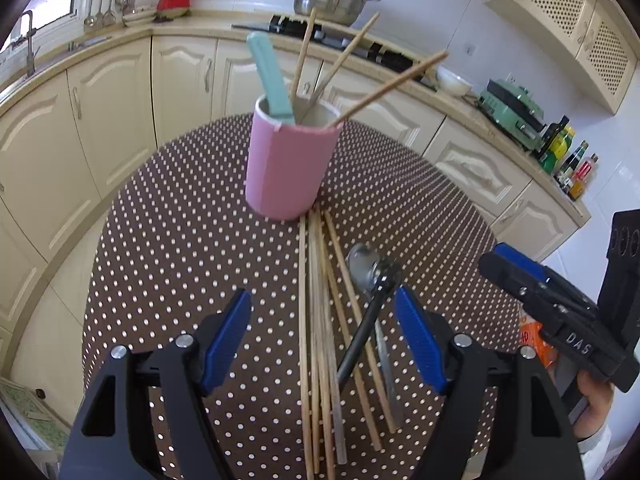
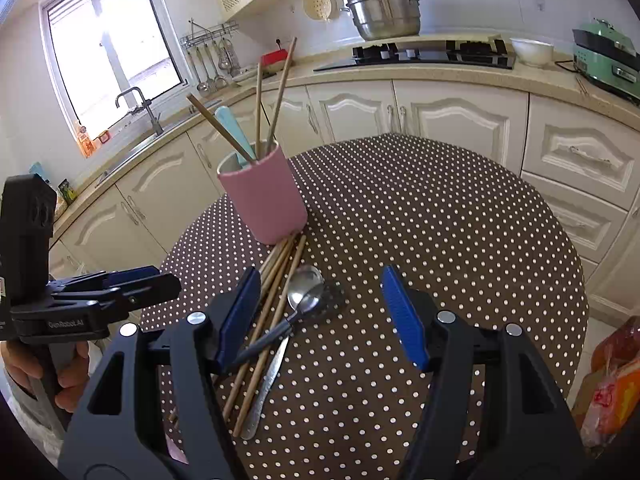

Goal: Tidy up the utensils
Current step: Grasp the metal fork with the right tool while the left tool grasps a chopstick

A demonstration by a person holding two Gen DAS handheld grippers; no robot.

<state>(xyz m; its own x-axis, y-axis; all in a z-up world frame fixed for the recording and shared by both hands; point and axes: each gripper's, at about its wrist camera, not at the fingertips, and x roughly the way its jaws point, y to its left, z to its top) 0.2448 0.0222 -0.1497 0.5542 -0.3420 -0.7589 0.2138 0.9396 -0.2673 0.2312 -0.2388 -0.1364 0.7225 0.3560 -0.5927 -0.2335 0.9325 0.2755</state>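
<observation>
Pink holder [image 1: 286,168] stands ahead of both tongs, three chopsticks and a teal handle [image 1: 269,80] poking out. Left gripper [image 1: 322,332] gapes wide over the loose chopsticks [image 1: 316,340]; right gripper [image 2: 320,320] spread too, empty, steel spoon [image 2: 306,288] and black-handled slotted utensil [image 2: 280,332] lying between its fingers.

A round bench [image 1: 180,208] covered in a brown cloth with white dots carries a pink cup [image 1: 286,168] standing upright. Just beside the cup's base lie loose wooden chopsticks [image 1: 316,320], with a metal spoon [image 2: 306,288] and a dark-handled utensil [image 1: 362,332] resting across them.
</observation>
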